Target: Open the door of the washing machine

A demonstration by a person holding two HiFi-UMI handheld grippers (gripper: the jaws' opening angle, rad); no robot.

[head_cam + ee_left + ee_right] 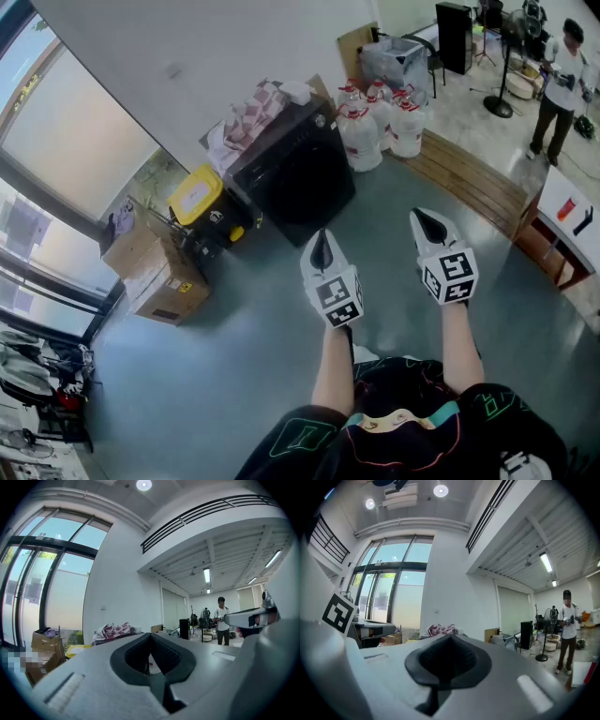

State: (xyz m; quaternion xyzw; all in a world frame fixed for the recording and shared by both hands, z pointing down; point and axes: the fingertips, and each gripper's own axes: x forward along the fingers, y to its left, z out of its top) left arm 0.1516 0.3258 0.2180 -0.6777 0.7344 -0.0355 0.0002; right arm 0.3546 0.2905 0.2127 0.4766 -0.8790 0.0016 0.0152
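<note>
We hold two claws level in front of us, side by side. The left claw (322, 239) is clenched tight with nothing in it, and the right claw (427, 220) is clenched and empty too. The black washing machine (298, 173) stands on the floor ahead of the left claw. Neither claw touches it. A checked cloth (251, 111) lies heaped on its top. Water jugs (380, 122) stand beside the machine, ahead of the right claw.
</note>
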